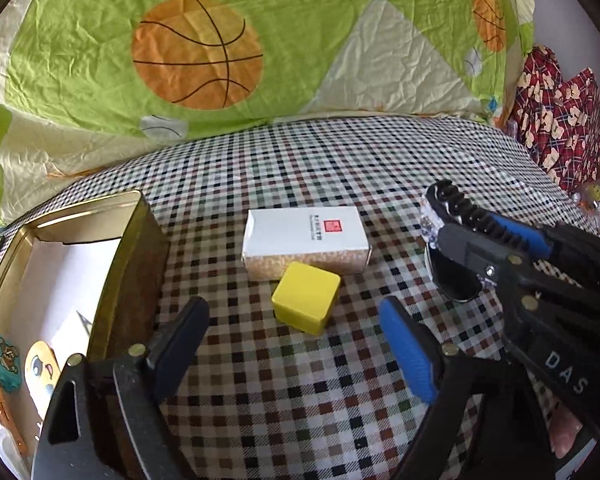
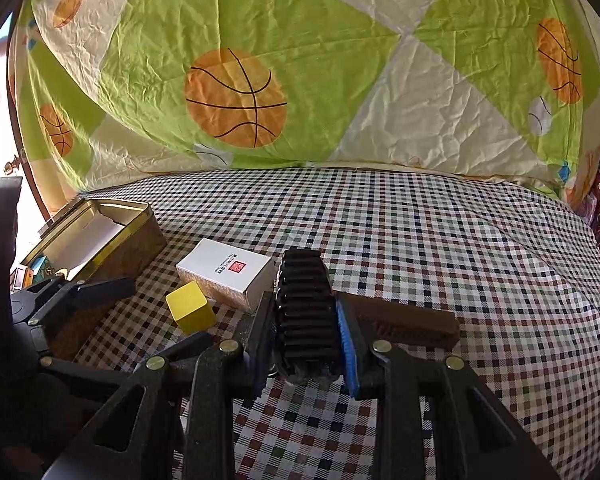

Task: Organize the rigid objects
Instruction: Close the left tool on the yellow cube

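Note:
A yellow cube (image 1: 306, 302) lies on the checked cloth, touching a white box (image 1: 306, 240) with a red square mark behind it. My left gripper (image 1: 294, 356) is open just in front of the cube, the jaws wide apart. My right gripper (image 2: 306, 344) is shut on a black ribbed object (image 2: 306, 304), held above the cloth; it shows at the right of the left wrist view (image 1: 460, 204). The cube (image 2: 191, 307) and white box (image 2: 228, 272) sit to its left. An open gold tin (image 1: 60, 264) stands at the left with small items inside.
A brown bar (image 2: 404, 322) lies on the cloth right behind my right gripper. A green and cream quilt with basketball prints (image 1: 198, 54) rises behind the table. Red patterned fabric (image 1: 560, 120) is at the far right. The tin also shows in the right wrist view (image 2: 100, 236).

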The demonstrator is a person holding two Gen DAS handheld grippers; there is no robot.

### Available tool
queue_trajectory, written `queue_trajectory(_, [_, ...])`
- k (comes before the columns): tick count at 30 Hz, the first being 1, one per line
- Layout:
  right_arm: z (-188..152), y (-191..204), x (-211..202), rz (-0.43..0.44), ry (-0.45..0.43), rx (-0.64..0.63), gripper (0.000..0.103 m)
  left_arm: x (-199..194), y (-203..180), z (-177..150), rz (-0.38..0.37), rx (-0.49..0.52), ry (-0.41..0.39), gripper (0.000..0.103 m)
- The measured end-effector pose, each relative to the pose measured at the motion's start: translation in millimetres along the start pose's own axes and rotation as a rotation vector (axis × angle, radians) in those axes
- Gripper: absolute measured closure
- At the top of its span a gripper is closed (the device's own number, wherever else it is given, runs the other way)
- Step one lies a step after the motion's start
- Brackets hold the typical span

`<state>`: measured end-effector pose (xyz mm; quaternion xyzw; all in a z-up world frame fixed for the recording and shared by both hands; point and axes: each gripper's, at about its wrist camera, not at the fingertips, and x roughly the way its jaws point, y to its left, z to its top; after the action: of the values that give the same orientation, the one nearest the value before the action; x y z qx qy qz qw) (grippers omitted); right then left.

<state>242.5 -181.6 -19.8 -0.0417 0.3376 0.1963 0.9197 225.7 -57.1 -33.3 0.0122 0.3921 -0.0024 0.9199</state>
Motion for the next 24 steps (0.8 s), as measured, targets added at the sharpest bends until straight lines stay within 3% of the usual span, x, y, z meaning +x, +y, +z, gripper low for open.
queue_trajectory(2, [0.4,0.1,1.5,-0.003,0.007,0.0,0.072,7.5,0.1,3.3,-0.011,-0.004,0.024,0.028])
queue_trajectory(4, [0.4,0.3,1.3,-0.004,0.006,0.001,0.072,15.7,1.2,4.9,-0.033,-0.013,0.057,0.032])
queue_trajectory(7, [0.4,1.3,0.1,-0.007,0.0,-0.001,0.072,20.1,1.5,3.6,-0.059,-0.016,0.081,0.053])
queue_trajectory(8, [0.3,1.7,-0.7,-0.008,-0.005,-0.003,0.072,19.5,0.6,3.3,-0.075,-0.011,0.076,0.068])
queue_trajectory(10, [0.1,1.6,-3.1,-0.012,-0.017,-0.004,0.072,18.2,-2.6,2.4,-0.08,0.005,0.069,0.074])
queue_trajectory(24, [-0.3,6.2,-21.0,-0.013,-0.11,-0.026,0.072,-1.0,4.1,2.5,-0.083,-0.014,-0.032,0.074])
